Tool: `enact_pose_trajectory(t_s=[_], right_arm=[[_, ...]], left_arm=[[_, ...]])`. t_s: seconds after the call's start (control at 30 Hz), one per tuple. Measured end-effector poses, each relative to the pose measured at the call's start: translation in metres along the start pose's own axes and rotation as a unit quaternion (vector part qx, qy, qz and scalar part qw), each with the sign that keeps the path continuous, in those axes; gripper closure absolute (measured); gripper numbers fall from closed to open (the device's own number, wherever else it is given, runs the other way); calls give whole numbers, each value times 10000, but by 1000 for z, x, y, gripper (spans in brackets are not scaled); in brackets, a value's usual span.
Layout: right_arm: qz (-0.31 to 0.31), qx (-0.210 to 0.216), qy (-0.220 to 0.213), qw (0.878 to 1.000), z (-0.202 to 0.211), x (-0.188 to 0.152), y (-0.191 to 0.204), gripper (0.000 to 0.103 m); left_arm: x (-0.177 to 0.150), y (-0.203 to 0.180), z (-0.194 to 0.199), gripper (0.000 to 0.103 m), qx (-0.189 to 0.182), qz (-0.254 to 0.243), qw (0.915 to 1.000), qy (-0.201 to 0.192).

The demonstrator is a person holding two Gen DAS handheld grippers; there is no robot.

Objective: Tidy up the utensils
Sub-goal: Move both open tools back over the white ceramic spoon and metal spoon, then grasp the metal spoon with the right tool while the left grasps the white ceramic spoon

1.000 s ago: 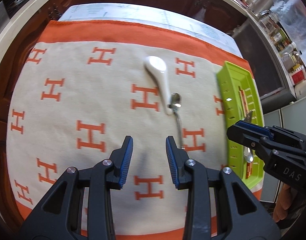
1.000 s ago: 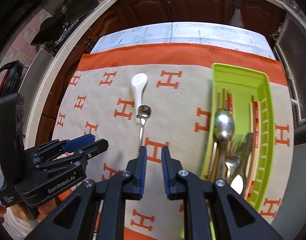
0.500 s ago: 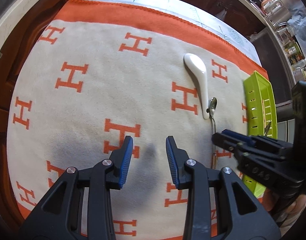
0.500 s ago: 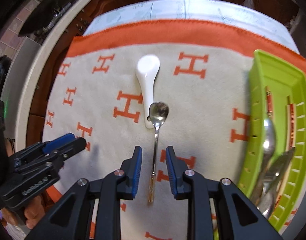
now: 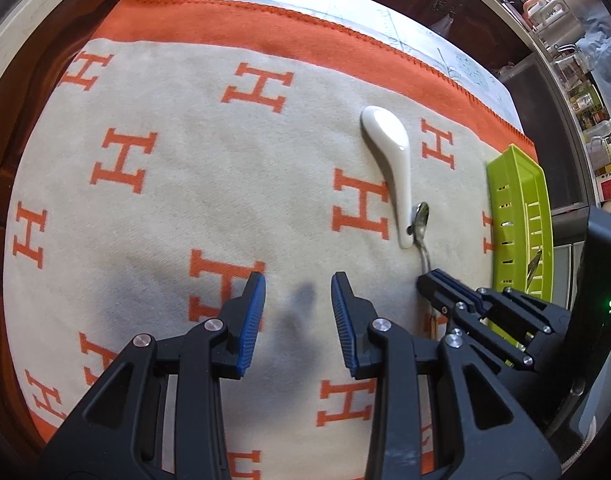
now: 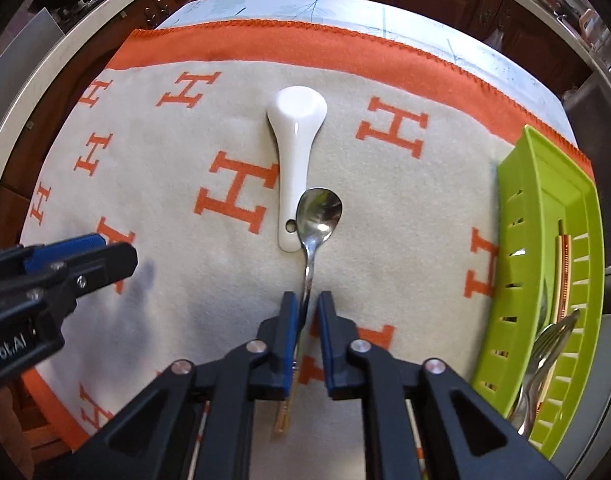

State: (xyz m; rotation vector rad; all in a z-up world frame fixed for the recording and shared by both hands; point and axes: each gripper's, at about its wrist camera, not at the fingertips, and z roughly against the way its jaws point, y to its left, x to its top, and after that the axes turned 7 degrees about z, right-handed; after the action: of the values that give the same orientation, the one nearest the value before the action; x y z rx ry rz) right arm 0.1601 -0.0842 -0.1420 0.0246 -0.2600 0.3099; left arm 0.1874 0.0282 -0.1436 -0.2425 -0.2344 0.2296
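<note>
While green tray (image 6: 517,216) holds forks (image 6: 547,344), right tongs (image 6: 308,312) straddle spoon (image 6: 316,220).

1. Bare blanket (image 5: 185,200) is lying open across the left half of the desk.
2. The white ceramic spoon (image 6: 295,152) is touching the metal spoon (image 6: 317,220), crowding its left side.
3. The green tray (image 6: 545,240) is walling off the right edge.

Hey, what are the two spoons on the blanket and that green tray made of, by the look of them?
White spoon: likely glazed ceramic, glossy with soft highlights.
Metal spoon: polished steel bowl with mirror reflections; the handle end looks golden.
Green tray: probably moulded plastic, uniform lime colour with slotted walls.
</note>
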Motion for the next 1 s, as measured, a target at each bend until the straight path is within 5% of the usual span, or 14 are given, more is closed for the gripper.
enact_pose_trajectory(t_s=[0.43,0.6,1.0], right_arm=[[-1042,1229,-204,9867,7,-18,-62,99],[-1192,1431,-409,9816,23,-26,-76,99],[-1262,1905,-721,9709,43,-40,-88,99]], left_arm=[[43,-47,-29,72,-634,225,9977,-75],[53,-57,-51,72,-596,320,9977,-6],[62,-90,-63,72,-355,85,9980,-515]])
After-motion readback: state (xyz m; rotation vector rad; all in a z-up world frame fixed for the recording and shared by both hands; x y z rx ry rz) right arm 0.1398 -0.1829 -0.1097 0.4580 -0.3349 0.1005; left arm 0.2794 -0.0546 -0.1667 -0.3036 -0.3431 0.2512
